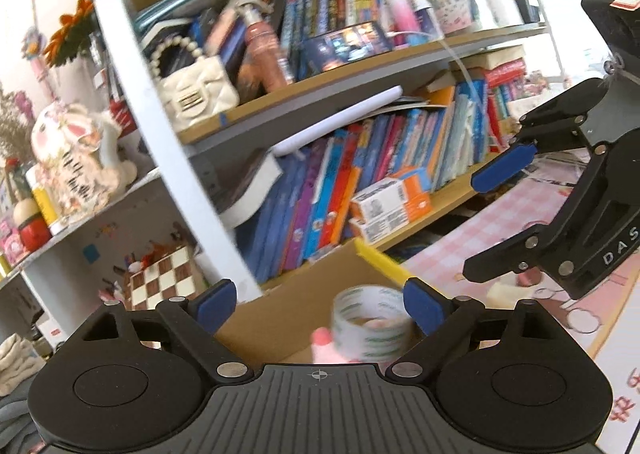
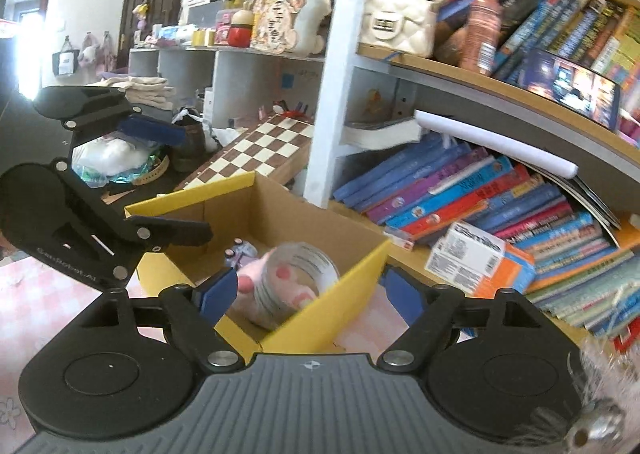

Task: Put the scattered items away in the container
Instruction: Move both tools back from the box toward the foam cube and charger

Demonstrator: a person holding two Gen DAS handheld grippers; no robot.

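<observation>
Box: the yellow cardboard box [image 2: 328, 314] sat on the pink checked tablecloth [image 2: 36, 302], right up against the bookshelf [image 2: 460, 222].

Tape: the clear tape roll [image 2: 298, 278] was already down inside the box, lying on its side against the near wall, with a pink paw-shaped thing [image 2: 256, 278] touching it and some small purple item [image 2: 240, 250] further back.

Left gripper: your left gripper [image 1: 320, 304] was spread wide with nothing between the blue pads, looking down over the box at the tape roll [image 1: 372, 320].

Right gripper: your right gripper [image 2: 312, 286] was also wide open and empty, its pads straddling the near corner of the box.

Where the task was: looked to me like a drop-off had just finished, so the step in hand was clearing out and going for the next loose item.

Leftovers: a small pale piece [image 1: 504, 292] was out on the cloth under the right gripper [image 1: 492, 214], too blurry to name.

How to do it well: you wanted to lift straight up before swinging away, since that right pad was close enough to the cardboard wall to drag the box. With both tools crowded over one box, moving one at a time would've been the safer call.
</observation>
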